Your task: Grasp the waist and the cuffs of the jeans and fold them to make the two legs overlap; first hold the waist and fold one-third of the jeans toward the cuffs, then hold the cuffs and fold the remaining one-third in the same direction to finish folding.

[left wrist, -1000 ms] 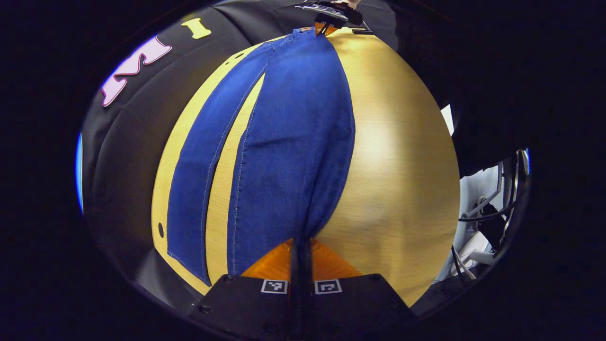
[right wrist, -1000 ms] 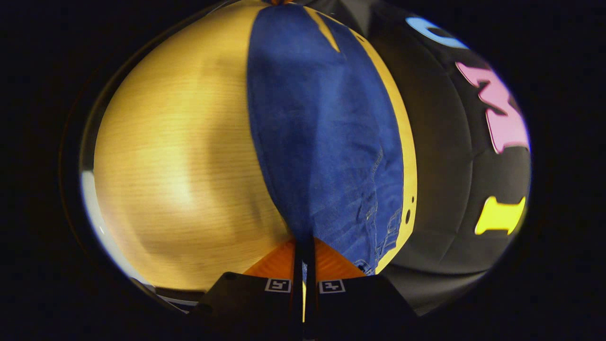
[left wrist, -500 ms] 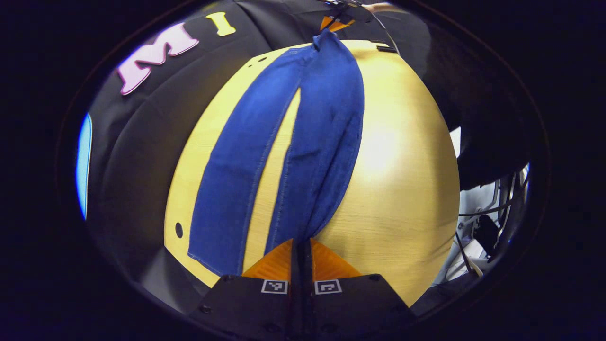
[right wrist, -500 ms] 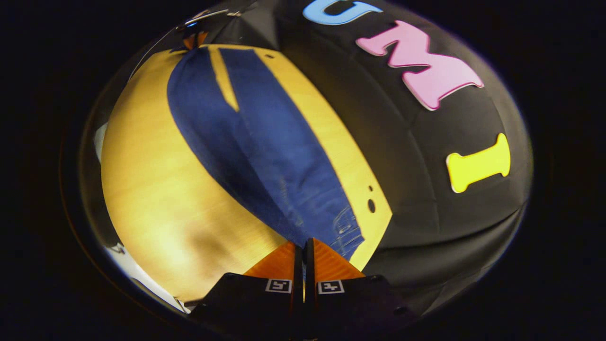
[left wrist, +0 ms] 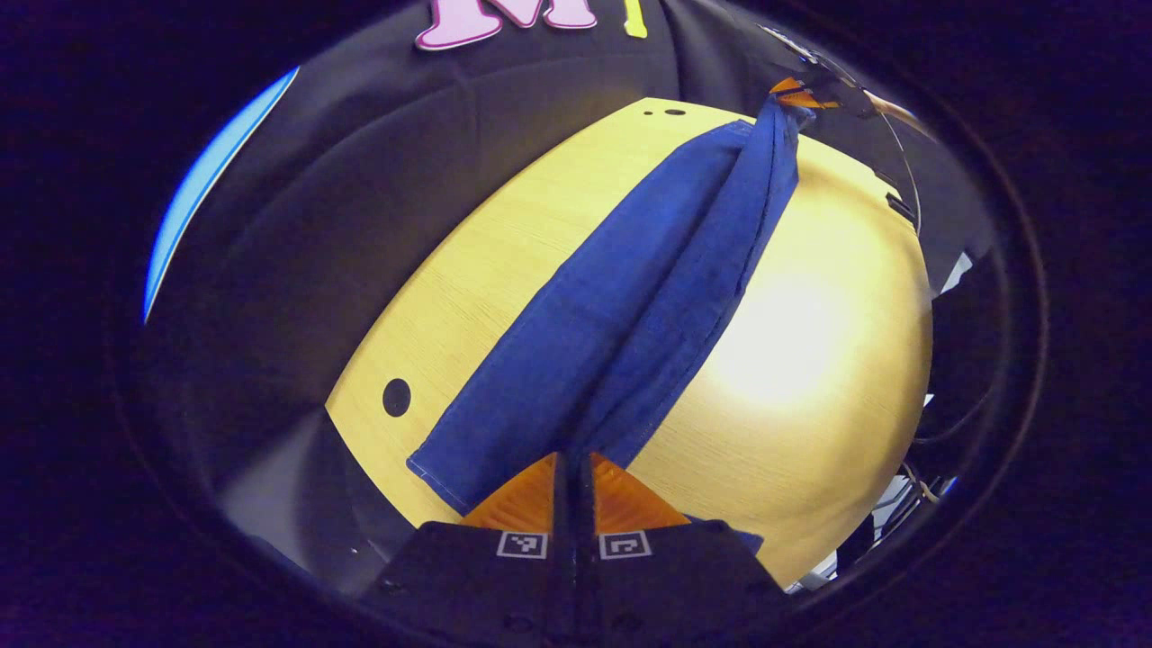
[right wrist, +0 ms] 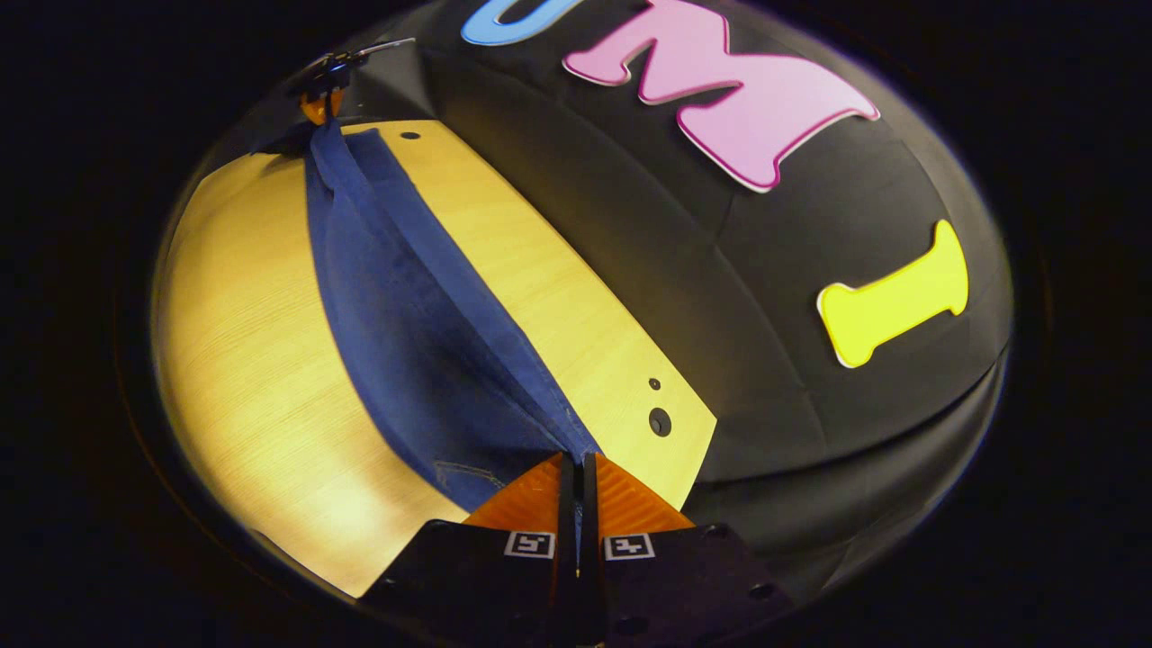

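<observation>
The lengthwise fold is nearly done: one leg of the jeans (left wrist: 630, 315) is carried over the other, edges not yet laid flat. Both thirds-folds remain. The left claw (left wrist: 573, 468) pinches the cuff end, and the right claw (right wrist: 576, 468) pinches what seems to be the waist end. The dark blue denim stretches between them, sagging onto the pale wooden bench (left wrist: 810, 360).

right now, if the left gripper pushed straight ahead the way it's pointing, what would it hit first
The jeans it already pinches: the left gripper points along the raised leg toward the right gripper at the far end. Depth is hard to judge, but denim comes first, over the table.
</observation>
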Demonstrator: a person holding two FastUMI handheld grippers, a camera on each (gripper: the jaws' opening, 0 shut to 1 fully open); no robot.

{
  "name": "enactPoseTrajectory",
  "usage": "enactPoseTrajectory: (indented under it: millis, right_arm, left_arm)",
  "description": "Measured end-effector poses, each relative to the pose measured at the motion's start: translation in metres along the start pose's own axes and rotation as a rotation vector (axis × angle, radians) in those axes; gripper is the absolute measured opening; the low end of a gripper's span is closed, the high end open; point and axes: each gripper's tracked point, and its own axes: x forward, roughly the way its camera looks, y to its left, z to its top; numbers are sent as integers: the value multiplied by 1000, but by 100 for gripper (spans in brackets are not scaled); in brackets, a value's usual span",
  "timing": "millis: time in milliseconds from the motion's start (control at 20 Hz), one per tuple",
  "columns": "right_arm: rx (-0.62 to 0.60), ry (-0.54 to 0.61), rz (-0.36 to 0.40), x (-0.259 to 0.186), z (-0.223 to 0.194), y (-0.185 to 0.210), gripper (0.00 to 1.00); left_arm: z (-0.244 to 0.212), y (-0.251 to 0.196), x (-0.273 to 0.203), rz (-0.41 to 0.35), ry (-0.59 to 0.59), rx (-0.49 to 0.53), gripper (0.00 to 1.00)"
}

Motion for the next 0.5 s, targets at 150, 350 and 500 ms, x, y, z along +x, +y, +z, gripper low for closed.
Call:
enactPoseTrajectory:
  millis: [150, 350, 500]
  right_arm:
    - [83, 43, 25, 46, 1, -7, 5]
    - [38, 109, 85, 94, -10, 8, 5]
    - [22, 116, 127, 120, -9, 24, 2]
  left_arm:
    - [3, 18, 21, -18, 30, 9, 7]
    - [-4, 33, 33, -47, 74, 23, 8]
    - [-14, 49, 33, -30, 106, 38, 9]
